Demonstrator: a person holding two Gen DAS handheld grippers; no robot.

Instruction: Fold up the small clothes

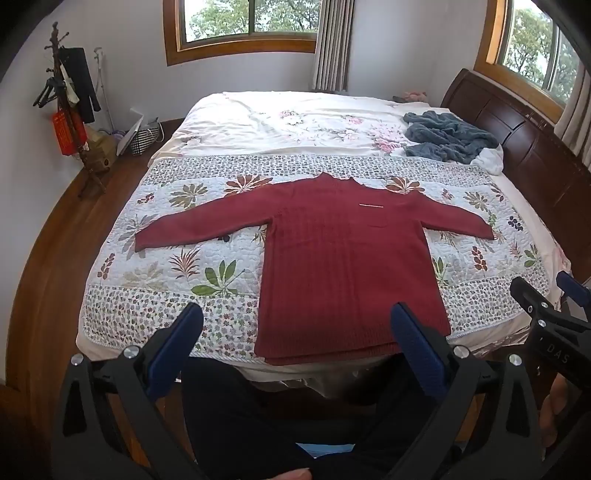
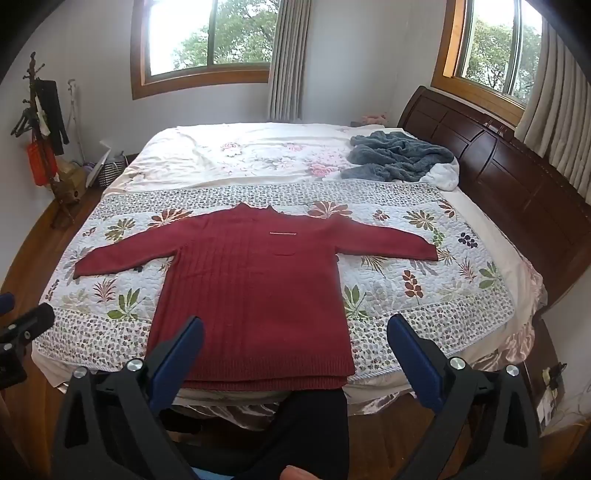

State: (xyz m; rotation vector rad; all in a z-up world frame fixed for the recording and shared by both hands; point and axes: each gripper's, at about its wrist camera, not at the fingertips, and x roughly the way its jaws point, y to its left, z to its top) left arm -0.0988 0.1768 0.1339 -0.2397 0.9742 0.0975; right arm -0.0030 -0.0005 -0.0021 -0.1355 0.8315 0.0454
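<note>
Left gripper [image 1: 295, 332] — jaws spread wide, blue pads [image 1: 177, 343] holding nothing, poised above the near edge of the bed [image 1: 266, 110]. Right gripper [image 2: 295, 339] — likewise spread wide and empty, also held clear of the fabric at the near edge; its black frame shows at the right margin of the left wrist view. Between the two tools, a person's dark-clad legs [image 1: 258, 417] stand against the bed's near side.

Red knitted sweater [image 1: 343, 266] — laid flat and face up on the floral quilt [image 1: 184, 266], hem lying along the quilt's near edge, collar pointing toward the far side of the bed, both sleeves stretched outward to left and right. A small chest pocket sits below a thin pale stripe. The garment is unfolded.

The quilt covers the near half of the bed; beyond it lies a pale flowered sheet [image 1: 258, 125]. A crumpled blue-grey blanket [image 1: 450, 136] rests at the far right corner, beside the dark wooden headboard [image 1: 517, 140]. A coat stand [image 1: 70, 110] occupies the room's left side on the wooden floor, and two windows [image 1: 247, 18] pierce the walls.
</note>
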